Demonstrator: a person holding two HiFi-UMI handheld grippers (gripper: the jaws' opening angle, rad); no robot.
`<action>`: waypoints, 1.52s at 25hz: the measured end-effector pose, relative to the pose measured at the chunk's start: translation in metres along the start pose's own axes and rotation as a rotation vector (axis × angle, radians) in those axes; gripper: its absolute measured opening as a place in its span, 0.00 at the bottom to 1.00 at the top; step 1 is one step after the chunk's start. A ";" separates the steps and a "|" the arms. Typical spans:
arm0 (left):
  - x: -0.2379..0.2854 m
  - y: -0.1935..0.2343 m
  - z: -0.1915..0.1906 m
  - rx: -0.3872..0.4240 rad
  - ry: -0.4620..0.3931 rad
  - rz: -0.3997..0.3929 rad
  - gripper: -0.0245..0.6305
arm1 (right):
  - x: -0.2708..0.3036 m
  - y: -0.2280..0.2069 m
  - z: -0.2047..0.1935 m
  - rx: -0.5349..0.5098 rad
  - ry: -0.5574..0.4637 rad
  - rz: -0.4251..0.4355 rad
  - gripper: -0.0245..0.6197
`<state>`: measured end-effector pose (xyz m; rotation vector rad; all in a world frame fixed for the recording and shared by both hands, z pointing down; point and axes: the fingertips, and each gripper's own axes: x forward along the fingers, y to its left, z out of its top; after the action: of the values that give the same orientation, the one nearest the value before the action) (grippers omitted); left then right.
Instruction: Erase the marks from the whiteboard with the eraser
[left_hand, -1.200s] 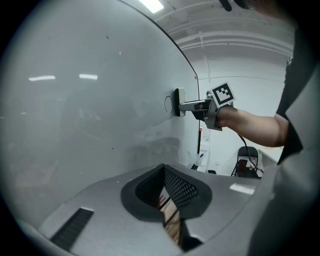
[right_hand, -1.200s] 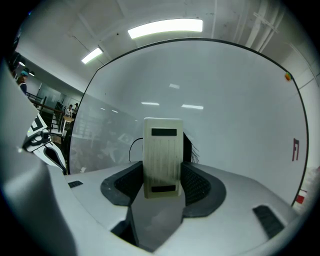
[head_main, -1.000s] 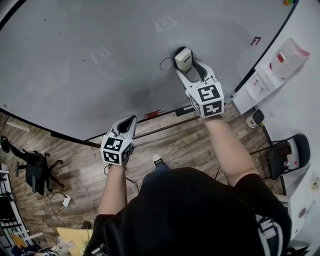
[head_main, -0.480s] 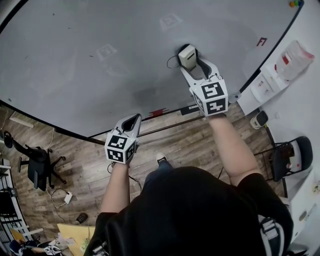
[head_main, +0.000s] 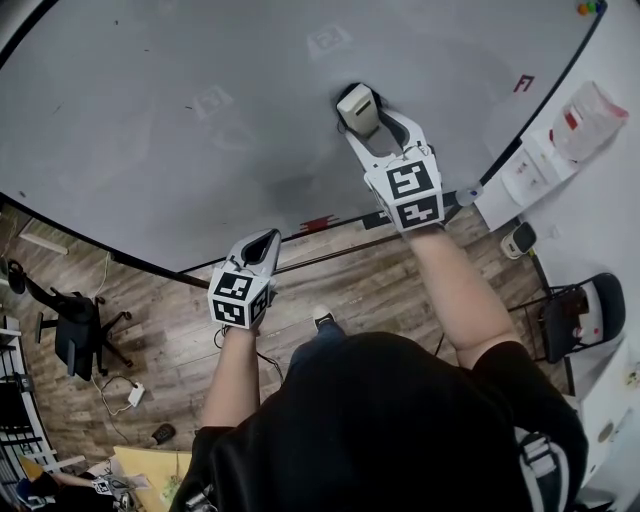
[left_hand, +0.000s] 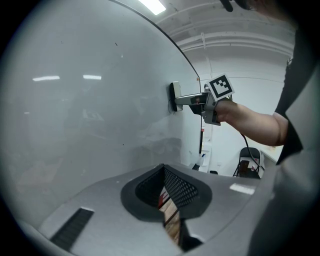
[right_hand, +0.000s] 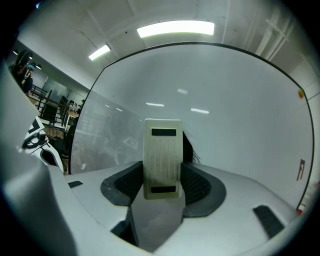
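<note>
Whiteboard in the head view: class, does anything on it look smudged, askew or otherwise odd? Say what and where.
A grey smudge clouds the whiteboard near its lower edge, left of the right hand-held gripper, which clamps the eraser against the board. Faint square outlines also show higher up.

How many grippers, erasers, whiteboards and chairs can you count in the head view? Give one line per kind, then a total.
Grippers: 2, the left gripper and the right gripper
Erasers: 1, the eraser
Whiteboards: 1, the whiteboard
Chairs: 2, the office chair and the folding chair
Total: 6
</note>
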<state>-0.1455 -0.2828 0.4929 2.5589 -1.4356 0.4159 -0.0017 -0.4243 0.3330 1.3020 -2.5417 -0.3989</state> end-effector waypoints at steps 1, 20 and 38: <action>-0.002 0.001 -0.001 0.001 0.001 0.003 0.05 | 0.001 0.004 0.001 -0.005 0.001 0.006 0.40; -0.031 0.011 -0.011 -0.008 0.009 0.059 0.05 | 0.022 0.094 0.018 -0.151 -0.003 0.144 0.40; -0.036 0.010 -0.015 -0.015 0.011 0.069 0.05 | 0.026 0.111 0.017 -0.198 0.005 0.181 0.40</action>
<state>-0.1742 -0.2550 0.4959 2.4969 -1.5210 0.4274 -0.1054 -0.3817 0.3590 0.9931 -2.5139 -0.5903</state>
